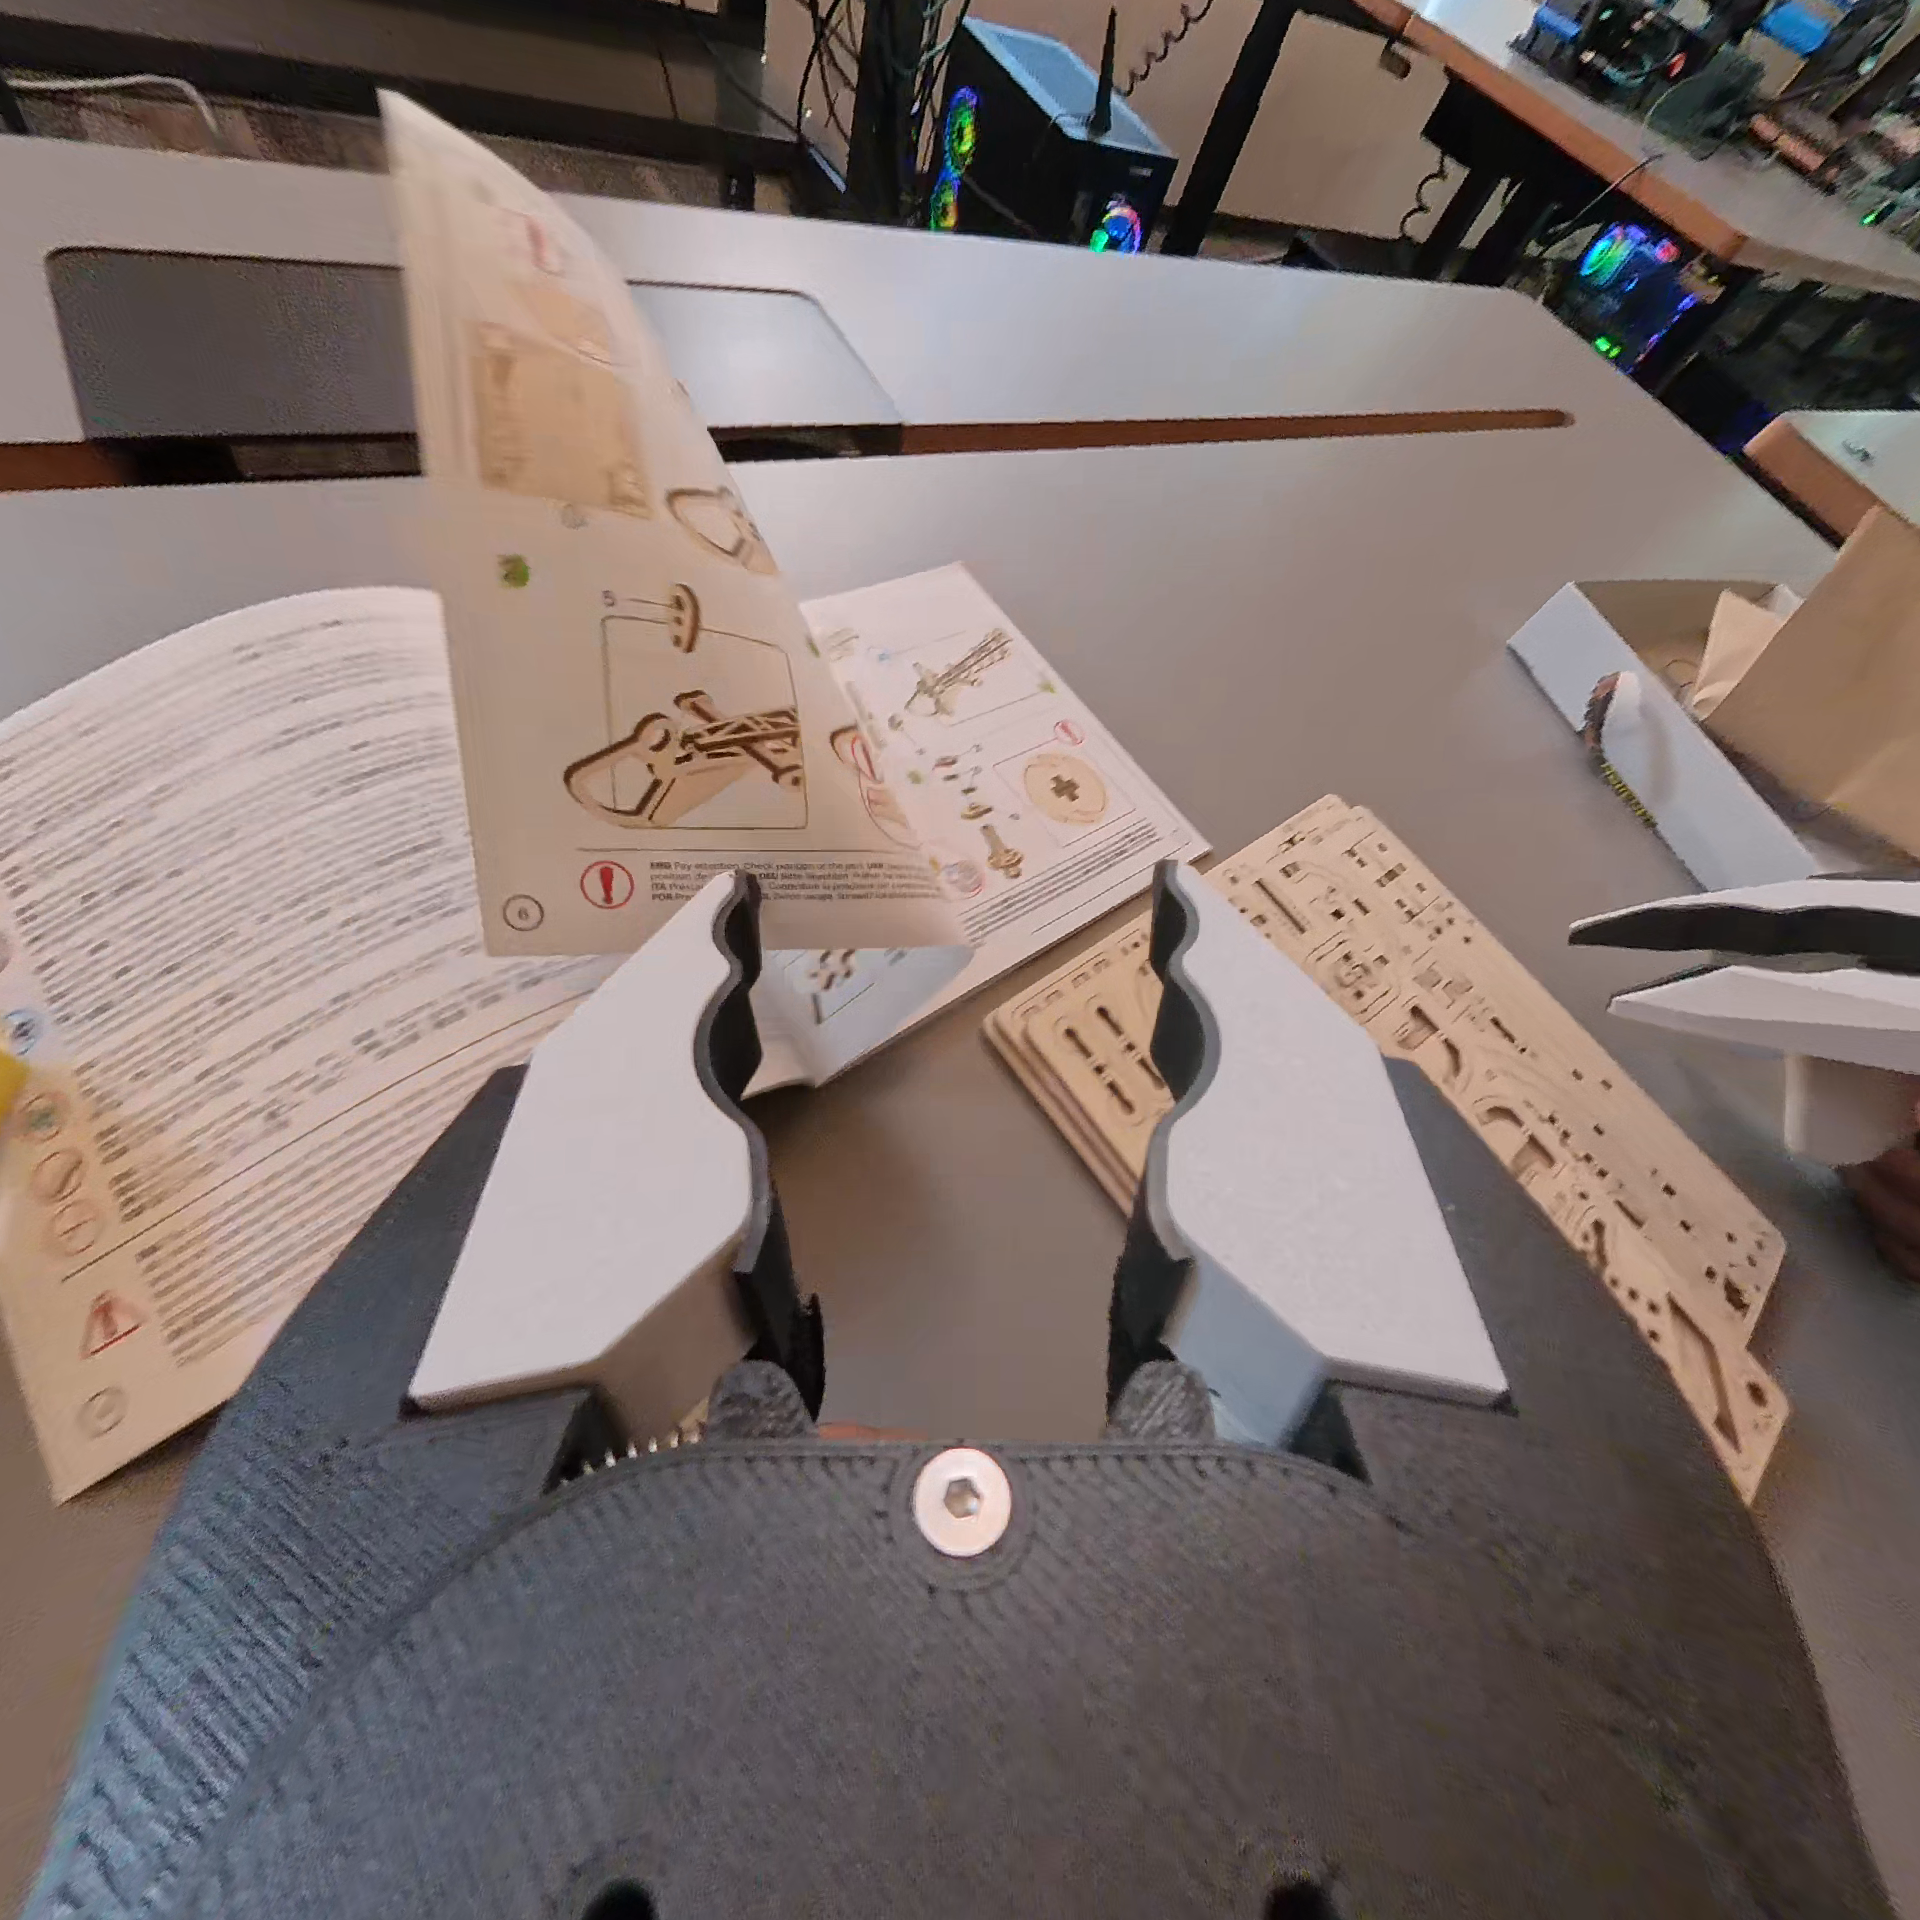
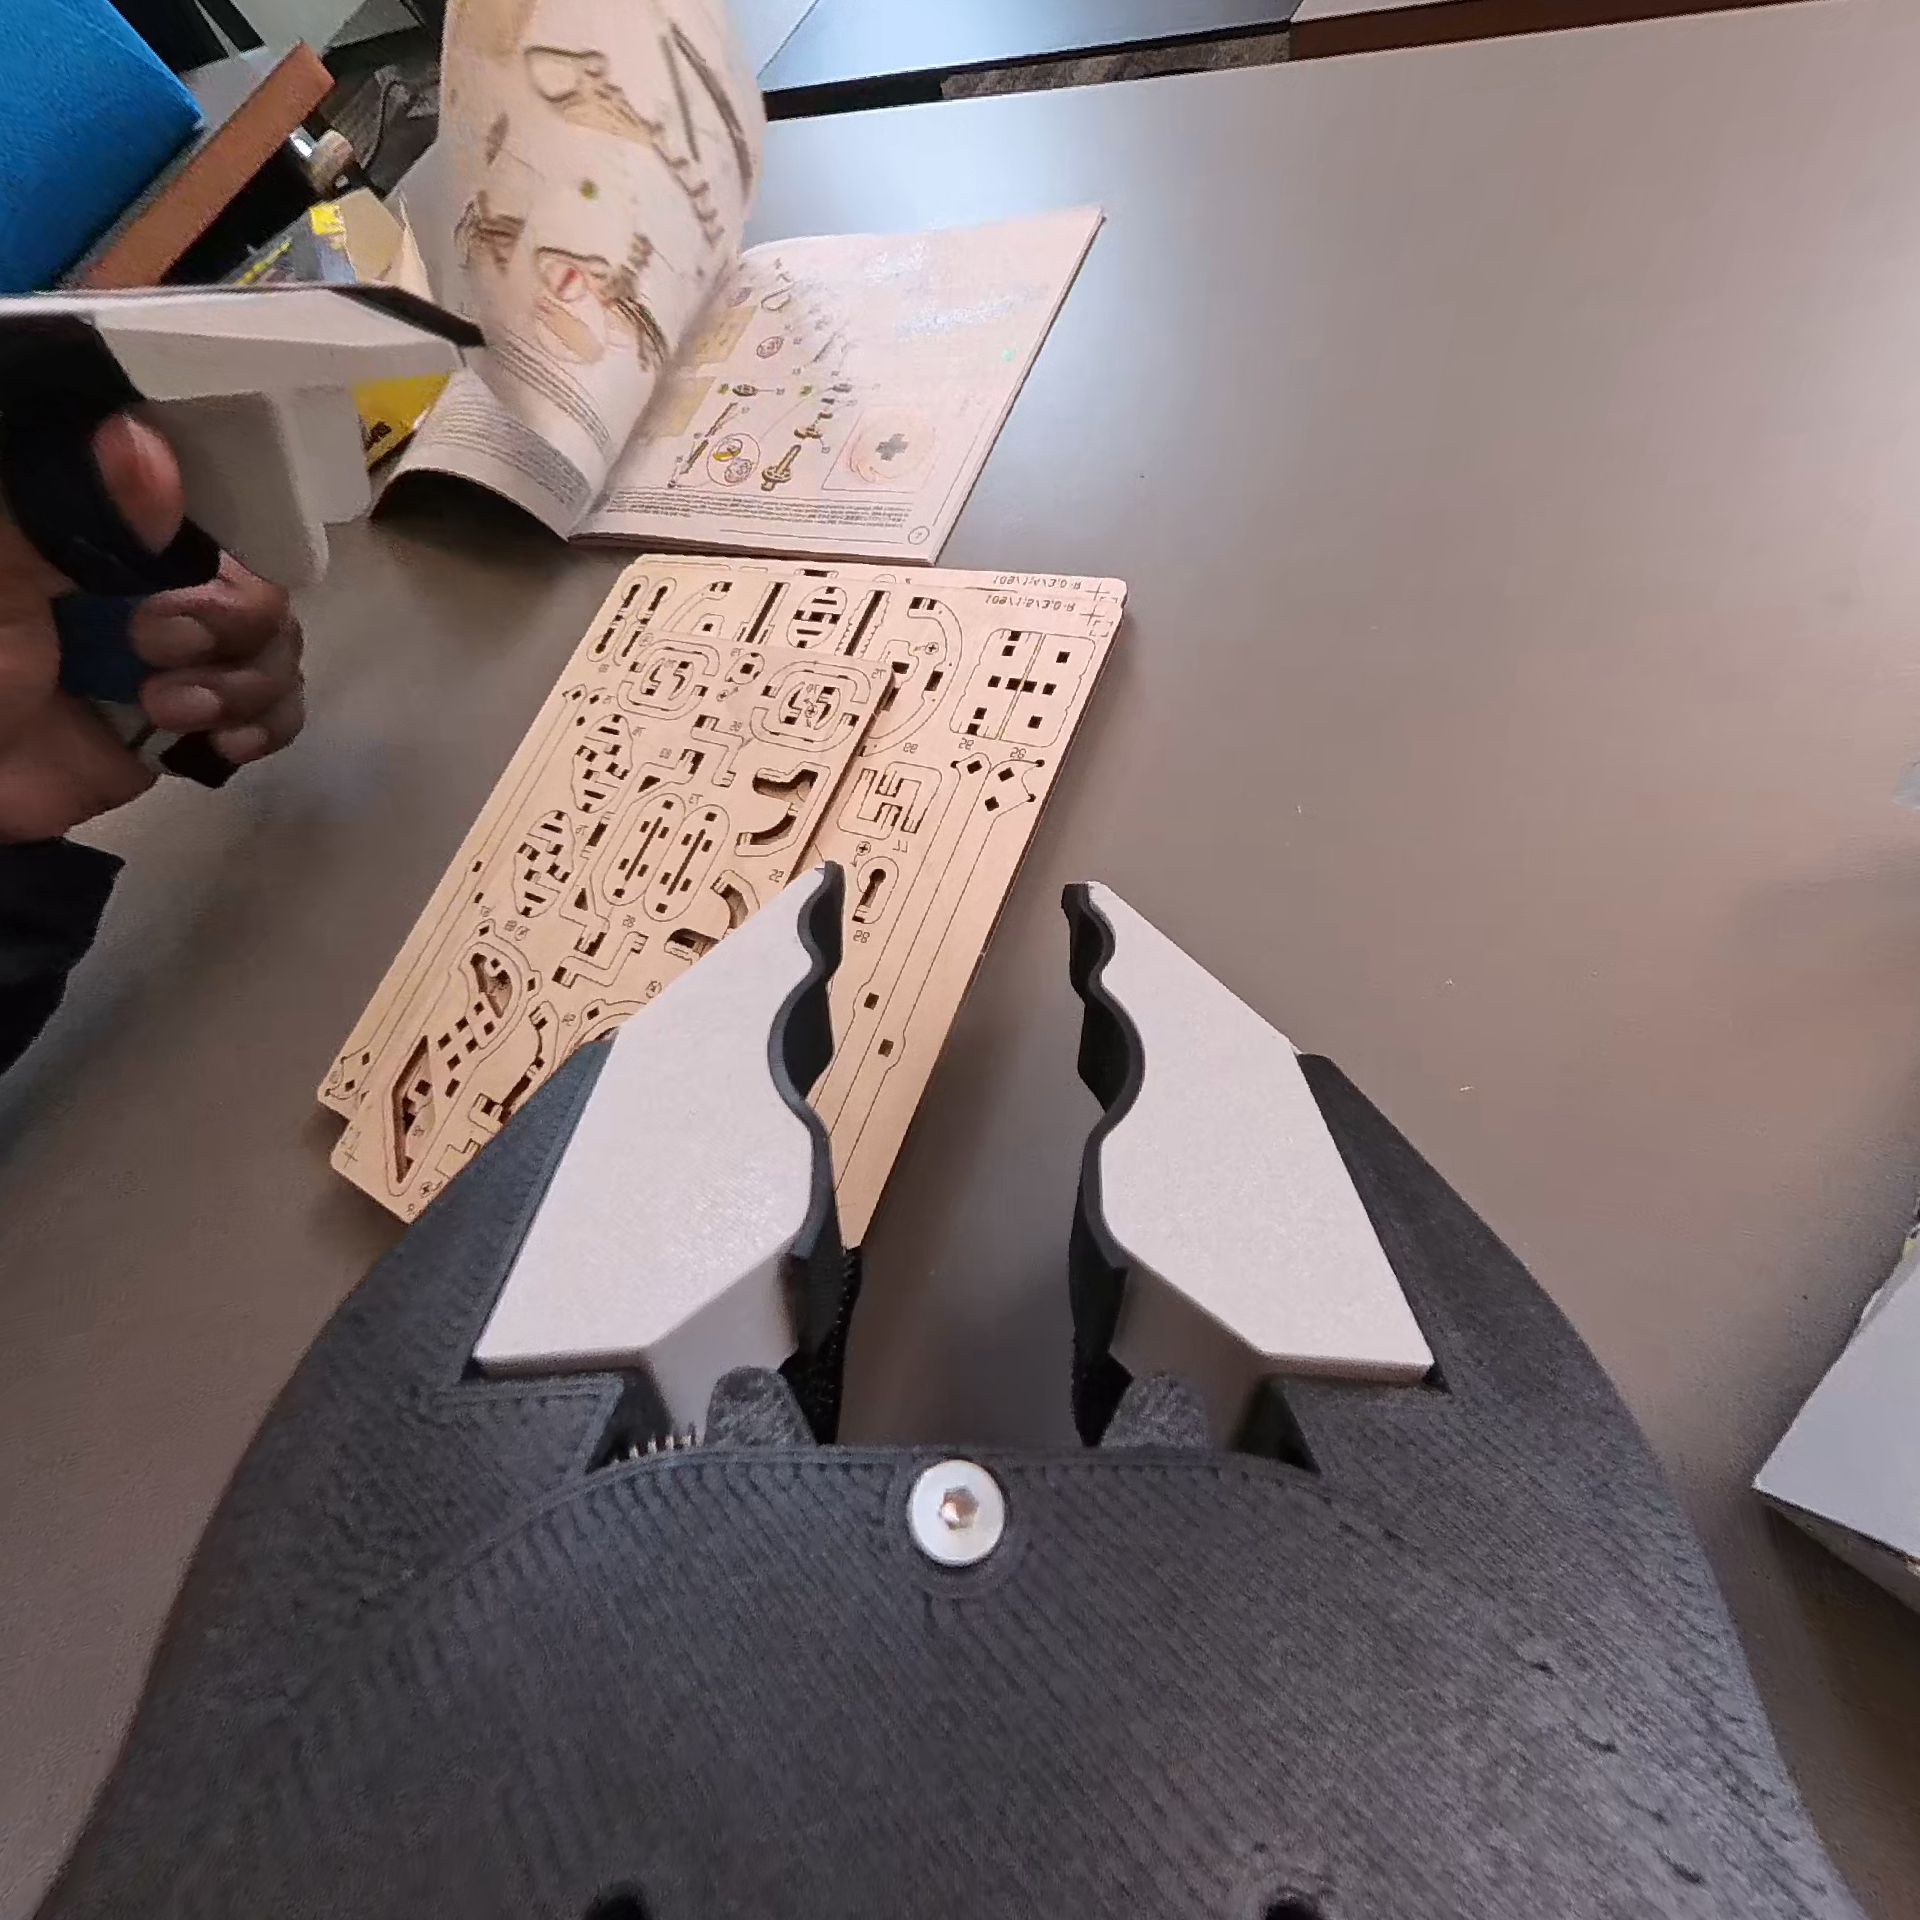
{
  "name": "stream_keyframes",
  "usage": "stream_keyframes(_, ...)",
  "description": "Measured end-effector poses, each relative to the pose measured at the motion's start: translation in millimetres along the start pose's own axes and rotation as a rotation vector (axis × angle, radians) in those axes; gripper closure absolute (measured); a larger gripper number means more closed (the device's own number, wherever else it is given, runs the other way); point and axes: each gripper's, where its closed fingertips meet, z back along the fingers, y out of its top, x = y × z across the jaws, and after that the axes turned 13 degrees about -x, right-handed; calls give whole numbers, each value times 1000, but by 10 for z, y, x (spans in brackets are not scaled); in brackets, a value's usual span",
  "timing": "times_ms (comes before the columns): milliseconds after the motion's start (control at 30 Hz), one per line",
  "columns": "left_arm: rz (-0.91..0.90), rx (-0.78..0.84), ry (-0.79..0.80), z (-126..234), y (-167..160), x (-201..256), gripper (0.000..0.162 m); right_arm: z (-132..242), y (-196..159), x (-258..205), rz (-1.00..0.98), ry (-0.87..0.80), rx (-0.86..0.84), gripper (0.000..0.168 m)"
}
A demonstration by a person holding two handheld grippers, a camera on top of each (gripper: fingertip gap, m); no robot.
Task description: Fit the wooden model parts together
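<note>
A stack of laser-cut wooden part sheets [image 1: 1403, 1039] lies flat on the grey table [image 1: 1195, 582]; a smaller sheet sits on top of it [image 2: 727, 831]. An open instruction booklet [image 1: 260, 831] lies to its left, with some pages [image 1: 623, 644] standing up, blurred. My left gripper [image 1: 956, 904] is open and empty, its fingertips just short of the raised pages' lower edge. My right gripper [image 2: 956, 894] is open and empty, low over the near right edge of the sheets. A hand [image 2: 156, 675] holds the left gripper [image 2: 447, 322] near the booklet [image 2: 852, 364].
An open white cardboard box [image 1: 1621, 727] with brown paper [image 1: 1849, 707] stands at the right of the table. A grey box corner [image 2: 1849, 1455] shows at the right edge. A long slot [image 1: 1195, 431] runs across the table beyond the booklet. Lit computers [image 1: 1039, 135] stand behind.
</note>
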Motion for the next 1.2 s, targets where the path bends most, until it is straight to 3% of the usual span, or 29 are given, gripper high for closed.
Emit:
stream_keyframes(300,-41,46,-38,-186,125,346,88,20,10,-4,-3,11,15,124)
stream_keyframes(600,-116,-30,-93,-439,20,601,89,44,22,-6,-16,33,31,124)
stream_keyframes(933,-163,-154,-126,-536,-223,690,98,54,27,-9,-27,56,36,125)
stream_keyframes(1200,-103,-174,-141,-488,-278,622,97,52,26,-6,-27,54,37,125)
